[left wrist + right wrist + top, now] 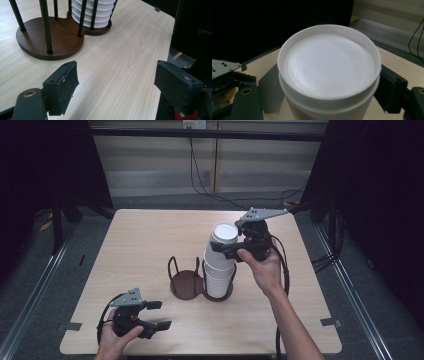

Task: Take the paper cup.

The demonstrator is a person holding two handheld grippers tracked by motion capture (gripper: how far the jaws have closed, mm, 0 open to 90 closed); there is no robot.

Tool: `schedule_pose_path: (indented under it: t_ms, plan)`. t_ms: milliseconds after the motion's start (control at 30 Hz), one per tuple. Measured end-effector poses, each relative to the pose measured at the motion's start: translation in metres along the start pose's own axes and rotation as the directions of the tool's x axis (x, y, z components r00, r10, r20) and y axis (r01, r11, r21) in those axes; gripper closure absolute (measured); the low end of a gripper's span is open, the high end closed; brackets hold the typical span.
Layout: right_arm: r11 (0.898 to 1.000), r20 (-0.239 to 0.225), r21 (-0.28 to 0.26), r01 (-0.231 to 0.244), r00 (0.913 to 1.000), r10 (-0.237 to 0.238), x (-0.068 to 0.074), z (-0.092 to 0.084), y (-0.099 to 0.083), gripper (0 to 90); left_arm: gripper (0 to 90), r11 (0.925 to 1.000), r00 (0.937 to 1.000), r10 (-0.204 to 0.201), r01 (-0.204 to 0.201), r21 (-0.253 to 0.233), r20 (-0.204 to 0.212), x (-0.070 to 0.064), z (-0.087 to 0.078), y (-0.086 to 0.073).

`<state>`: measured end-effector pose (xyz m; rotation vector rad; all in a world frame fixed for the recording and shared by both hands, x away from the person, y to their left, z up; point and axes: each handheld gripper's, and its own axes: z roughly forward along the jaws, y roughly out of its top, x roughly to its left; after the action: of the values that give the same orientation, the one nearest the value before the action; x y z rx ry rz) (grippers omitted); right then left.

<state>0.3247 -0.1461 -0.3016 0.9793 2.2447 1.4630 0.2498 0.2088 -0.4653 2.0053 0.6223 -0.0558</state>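
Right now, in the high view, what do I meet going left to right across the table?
left gripper → empty ring of the dark cup holder → stack of white cups → right gripper, jaws around the stack's top cup.

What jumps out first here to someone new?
The tall stack of white cups in the right bay of the dark two-bay holder, mid-table. The right gripper clamps the stack near its top. The left gripper hovers open at the table's near left; the holder's left bay is empty.
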Motion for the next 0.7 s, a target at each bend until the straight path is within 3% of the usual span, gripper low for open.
schedule_pose_path:
  t_ms: [500,700]
  plan:
    - [0.996,0.042,-0.084,0.034,0.9987,-0.031,0.007,-0.011,0.008,22.4,18.7,1.0,1.0,-0.003,0.003,0.007,0.006,0.0,0.0,0.0]
    - [0.993,0.031,-0.114,0.03,0.9992,-0.027,0.007,-0.017,0.01,22.4,18.7,1.0,1.0,-0.002,0.002,0.005,0.002,0.0,0.0,0.0]
